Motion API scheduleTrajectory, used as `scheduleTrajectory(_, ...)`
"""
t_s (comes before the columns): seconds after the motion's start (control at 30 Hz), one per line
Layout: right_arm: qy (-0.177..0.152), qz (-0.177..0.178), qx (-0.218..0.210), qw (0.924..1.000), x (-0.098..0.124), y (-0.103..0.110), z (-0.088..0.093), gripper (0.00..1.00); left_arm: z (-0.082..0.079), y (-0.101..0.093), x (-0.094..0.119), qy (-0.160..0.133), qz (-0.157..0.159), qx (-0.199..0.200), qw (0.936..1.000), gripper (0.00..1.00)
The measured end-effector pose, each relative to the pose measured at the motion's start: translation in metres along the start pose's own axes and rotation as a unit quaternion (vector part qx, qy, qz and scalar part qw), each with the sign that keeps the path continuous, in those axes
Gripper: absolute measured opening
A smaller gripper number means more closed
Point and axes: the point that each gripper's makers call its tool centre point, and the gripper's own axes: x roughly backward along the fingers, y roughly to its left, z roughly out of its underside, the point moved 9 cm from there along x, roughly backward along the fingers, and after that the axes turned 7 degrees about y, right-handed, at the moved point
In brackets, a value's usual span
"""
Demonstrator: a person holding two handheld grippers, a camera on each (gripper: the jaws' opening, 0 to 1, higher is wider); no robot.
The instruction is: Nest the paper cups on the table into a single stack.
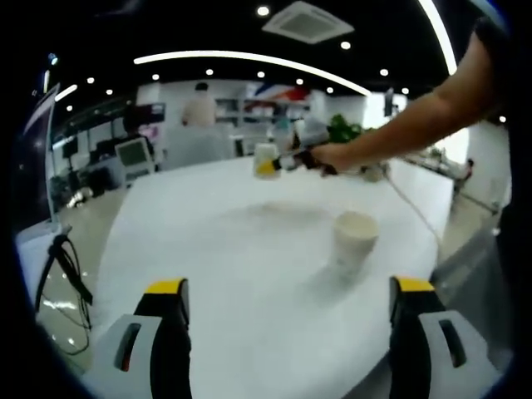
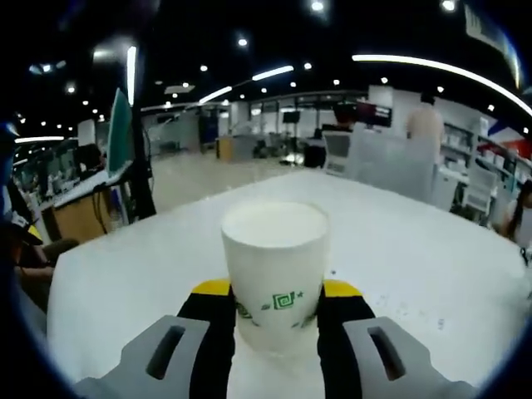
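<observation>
Right claw (image 2: pixel 275 312) is gripping a white paper cup (image 2: pixel 275 270) with a green logo; its yellow-tipped jaws are pressing the cup's lower sides from left and right, and the cup is sitting upright with its mouth up. In the right gripper view the cup's base is hidden between the jaws, so contact with the white desk (image 2: pixel 416 249) cannot be told. In the left gripper view the same right claw (image 1: pixel 268 166) is showing at the far side of the desk (image 1: pixel 233 274), held out by a person's arm (image 1: pixel 416 116), with the gripped cup (image 1: pixel 265 158) at its tip. A second paper cup (image 1: pixel 355 239) is standing upright on the desk, near and to the right, well apart from the gripped one. Left claw (image 1: pixel 289 303) is hanging wide open above the near part of the desk, jaws far apart, nothing between them. A black cable (image 1: pixel 62 266) is hanging off the desk's left edge.
</observation>
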Motion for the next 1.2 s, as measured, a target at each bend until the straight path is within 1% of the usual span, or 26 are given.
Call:
scheduleTrajectory(0.2, -0.002, 0.003, -0.003, 1.0, 0.007, -0.002, -0.015, 0.34, -0.004, -0.001, 0.002, -0.008, -0.001, 0.0, 1.0, 0.99)
scheduleTrajectory(0.4, -0.006, 0.003, -0.004, 1.0, 0.015, 0.001, -0.022, 0.35, -0.009, 0.001, 0.004, -0.009, 0.001, 0.0, 1.0, 0.99)
scheduleTrajectory(0.53, -0.009, 0.002, -0.003, 1.0, 0.019, 0.003, -0.027, 0.35, -0.017, 0.0, 0.006, -0.011, 0.001, -0.001, 0.9999, 0.99)
scheduleTrajectory(0.7, -0.009, -0.004, -0.006, 0.9999, 0.025, 0.01, -0.027, 0.35, -0.022, 0.003, 0.008, -0.02, -0.004, 0.005, 0.9998, 0.99)
scheduleTrajectory(0.87, -0.011, -0.016, 0.008, 0.9998, 0.034, 0.023, -0.027, 0.36, -0.026, 0.003, 0.009, -0.025, -0.002, 0.004, 0.9997, 0.99)
scheduleTrajectory(1.07, -0.012, -0.028, 0.014, 0.9994, 0.045, 0.039, -0.022, 0.36, -0.028, 0.005, 0.01, -0.028, -0.002, 0.004, 0.9996, 0.99)
scheduleTrajectory(1.2, -0.013, -0.038, 0.016, 0.9991, 0.054, 0.049, -0.016, 0.36, -0.03, 0.005, 0.01, -0.027, 0.0, -0.004, 0.9996, 0.99)
